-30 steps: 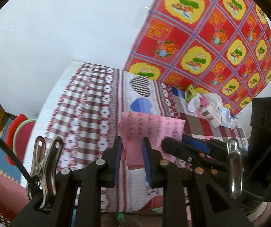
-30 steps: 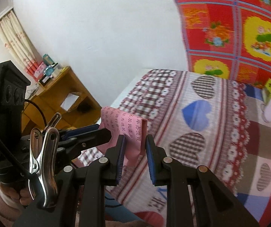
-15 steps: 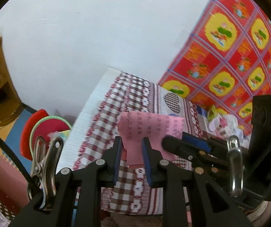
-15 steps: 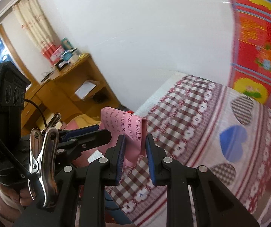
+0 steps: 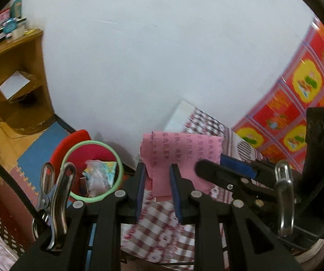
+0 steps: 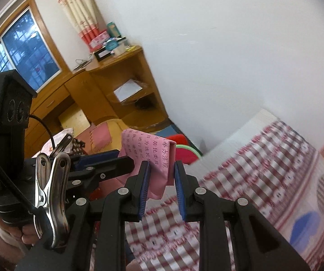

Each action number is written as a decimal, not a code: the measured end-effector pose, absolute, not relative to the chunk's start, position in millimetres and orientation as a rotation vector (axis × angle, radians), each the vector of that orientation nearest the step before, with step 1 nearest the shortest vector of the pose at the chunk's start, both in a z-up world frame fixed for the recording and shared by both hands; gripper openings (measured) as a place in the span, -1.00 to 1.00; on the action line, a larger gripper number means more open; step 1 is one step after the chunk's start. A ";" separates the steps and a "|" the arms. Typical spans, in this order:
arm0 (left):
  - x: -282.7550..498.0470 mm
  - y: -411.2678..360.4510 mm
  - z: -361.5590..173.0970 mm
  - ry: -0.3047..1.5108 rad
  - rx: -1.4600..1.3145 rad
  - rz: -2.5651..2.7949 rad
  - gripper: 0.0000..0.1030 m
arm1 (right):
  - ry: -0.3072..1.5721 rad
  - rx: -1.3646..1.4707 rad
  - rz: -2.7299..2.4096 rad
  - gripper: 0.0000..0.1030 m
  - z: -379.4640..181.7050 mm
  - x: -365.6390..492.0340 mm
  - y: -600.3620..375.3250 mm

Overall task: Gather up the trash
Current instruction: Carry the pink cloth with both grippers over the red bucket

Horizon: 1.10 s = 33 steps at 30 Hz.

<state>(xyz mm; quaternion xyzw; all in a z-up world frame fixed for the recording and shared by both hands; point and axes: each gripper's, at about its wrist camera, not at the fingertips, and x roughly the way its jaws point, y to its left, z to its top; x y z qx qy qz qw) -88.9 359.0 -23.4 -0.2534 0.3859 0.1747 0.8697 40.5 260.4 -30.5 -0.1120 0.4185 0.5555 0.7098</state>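
A folded pink paper (image 5: 180, 149) with printed characters hangs in the air, held from both sides. My left gripper (image 5: 156, 176) is shut on its left part, and my right gripper (image 5: 208, 168) comes in from the right, shut on the other end. In the right wrist view the same pink paper (image 6: 148, 151) sits between the blue pads of my right gripper (image 6: 160, 171), with my left gripper (image 6: 125, 161) clamped on it from the left. A red bin with a green rim (image 5: 94, 142) stands on the floor below and left, with wrappers inside.
A bed with a red checked sheet (image 6: 241, 180) lies below and right, against the white wall. A wooden desk with shelves (image 6: 125, 85) stands at the left near a window. Foam floor mats (image 5: 37, 144) surround the red bin (image 6: 182, 151). A hand (image 6: 28, 237) holds the left gripper.
Both grippers have swung left together with the pink paper still held. The view has left the patterned wall cloth and bed; the red bin and the desk have come into view.
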 end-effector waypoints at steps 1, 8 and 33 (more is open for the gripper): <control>-91.0 365.0 -24.4 0.806 -0.536 0.376 -0.57 | 0.933 -0.253 1.239 -0.54 -32.6 39.1 267.5; -101.7 406.8 -38.3 0.829 -0.551 0.402 -0.57 | 0.975 -0.279 1.239 -0.54 -51.9 29.8 316.9; -97.0 532.3 -119.5 0.959 -0.645 0.339 -0.57 | 1.116 -0.377 1.149 -0.54 -124.9 30.3 438.0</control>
